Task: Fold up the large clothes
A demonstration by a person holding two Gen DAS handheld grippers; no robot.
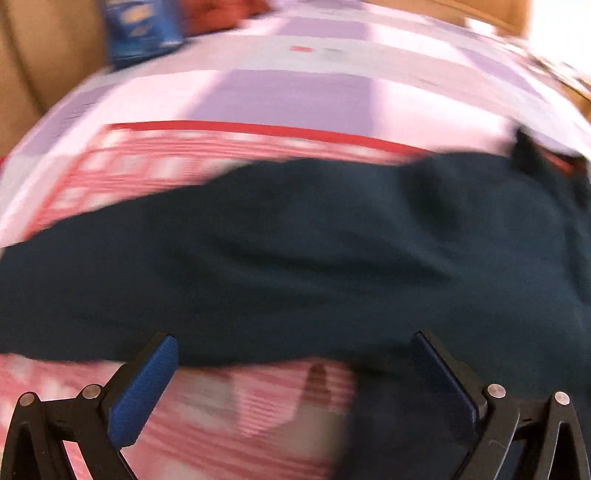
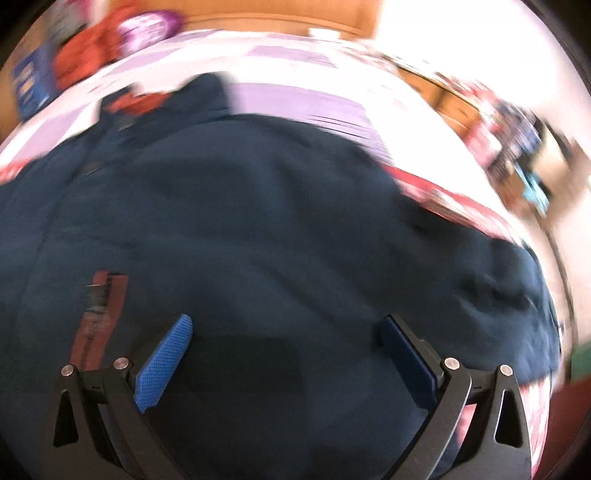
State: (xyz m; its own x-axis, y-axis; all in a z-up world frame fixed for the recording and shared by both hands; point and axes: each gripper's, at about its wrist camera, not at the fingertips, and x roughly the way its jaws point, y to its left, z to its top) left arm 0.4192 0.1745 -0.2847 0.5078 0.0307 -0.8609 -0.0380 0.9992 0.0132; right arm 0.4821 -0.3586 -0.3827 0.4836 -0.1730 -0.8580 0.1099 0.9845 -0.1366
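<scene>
A large dark navy garment [image 1: 295,251] lies spread across a bed with a pink, lilac and red patterned bedsheet [image 1: 295,92]. My left gripper [image 1: 293,347] is open and empty, its blue pads just above the garment's near edge. In the right wrist view the same garment [image 2: 258,221] fills most of the frame, with a red lining at its collar [image 2: 144,103]. My right gripper [image 2: 286,328] is open and empty above the cloth. A reddish-brown label strip [image 2: 98,314] lies on the garment left of it. Both views are motion-blurred.
A blue box [image 1: 142,29] and a red object [image 1: 221,14] stand at the far left end of the bed, also in the right wrist view [image 2: 31,85]. A wooden headboard [image 2: 258,11] runs behind the bed. Cluttered items [image 2: 517,147] sit at the right.
</scene>
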